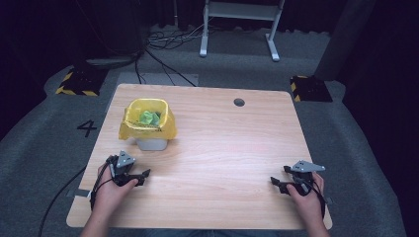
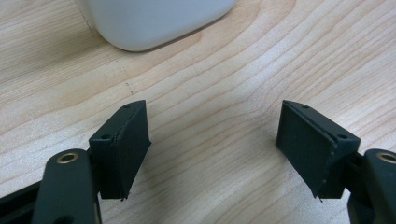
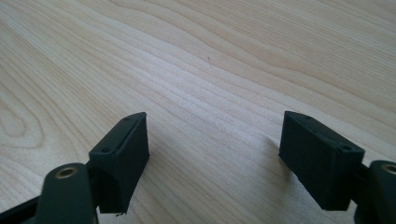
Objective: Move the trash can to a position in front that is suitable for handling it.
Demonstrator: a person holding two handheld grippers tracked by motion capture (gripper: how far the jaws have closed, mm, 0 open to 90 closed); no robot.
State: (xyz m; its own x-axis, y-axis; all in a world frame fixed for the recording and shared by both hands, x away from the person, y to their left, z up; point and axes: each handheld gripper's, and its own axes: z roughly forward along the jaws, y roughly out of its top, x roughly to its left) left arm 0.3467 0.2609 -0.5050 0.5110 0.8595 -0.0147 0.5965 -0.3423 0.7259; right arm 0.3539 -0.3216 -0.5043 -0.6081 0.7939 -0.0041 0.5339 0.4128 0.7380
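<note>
A small white bin (image 1: 151, 143) lined with a yellow bag (image 1: 146, 121) stands upright on the far left part of the wooden bench (image 1: 222, 148), with a crumpled green scrap (image 1: 148, 117) lying inside the bag's open mouth. The bag's edge is folded down over the bin's rim and hides most of its wall, leaving only the white base bare. Just in front of the bin, towards the person, the left gripper (image 1: 140, 177) rests low over the bench in the left hand (image 1: 111, 190), its jaws spread wide apart with nothing between them; in the left gripper view the bin's rounded white base (image 2: 159, 21) sits near but clear of the jaws, over bare wood. Well apart from the bin, at the near right of the bench, the right gripper (image 1: 277, 184) is held in the right hand (image 1: 309, 197), its jaws likewise standing wide apart over bare wood grain. A dark round grommet hole (image 1: 239, 102) sits near the bench's far edge.
</note>
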